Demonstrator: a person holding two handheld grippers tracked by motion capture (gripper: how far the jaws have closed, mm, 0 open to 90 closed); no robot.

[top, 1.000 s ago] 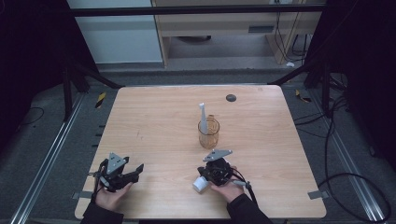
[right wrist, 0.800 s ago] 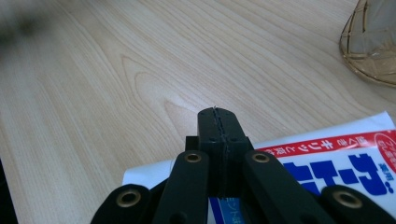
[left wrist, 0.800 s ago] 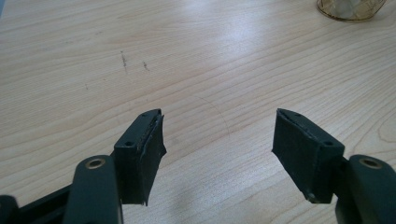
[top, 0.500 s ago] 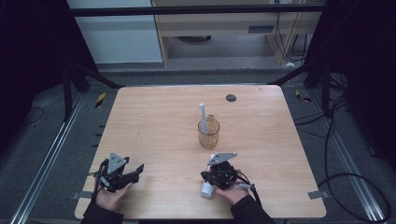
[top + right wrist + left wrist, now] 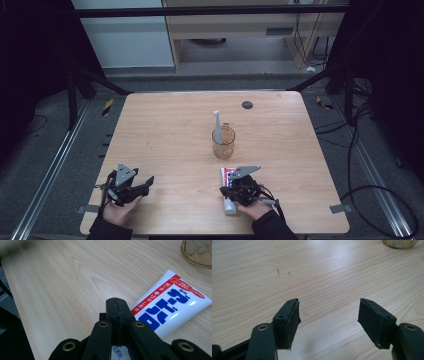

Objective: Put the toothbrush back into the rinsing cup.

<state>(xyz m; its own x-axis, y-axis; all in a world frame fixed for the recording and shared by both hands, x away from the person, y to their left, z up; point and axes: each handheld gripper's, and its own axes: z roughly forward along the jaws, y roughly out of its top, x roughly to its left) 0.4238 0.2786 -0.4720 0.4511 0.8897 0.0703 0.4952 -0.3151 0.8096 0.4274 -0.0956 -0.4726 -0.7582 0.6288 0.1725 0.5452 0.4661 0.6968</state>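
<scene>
A white toothpaste tube [image 5: 225, 176] [image 5: 170, 305] with red and blue print lies flat on the wooden table [image 5: 170, 130], just in front of the amber glass. My right gripper [image 5: 227, 191] [image 5: 117, 305] sits over the tube's lower part, jaws pressed together with nothing between the tips; the tube lies beside and beneath them. The amber glass [image 5: 223, 145] [image 5: 197, 250] holds a white toothbrush [image 5: 217, 125] standing upright. My left gripper [image 5: 147, 184] [image 5: 328, 312] rests near the front left with its jaws wide apart over bare wood.
A small dark round mark [image 5: 247, 104] sits near the table's far edge. The glass's base [image 5: 400, 243] shows at the top of the left gripper view. Dark floor, rails and cables surround the table.
My right hand has drifted a little to the right and toward the near edge, and more of the tube shows beside it. The left hand has kept still.
</scene>
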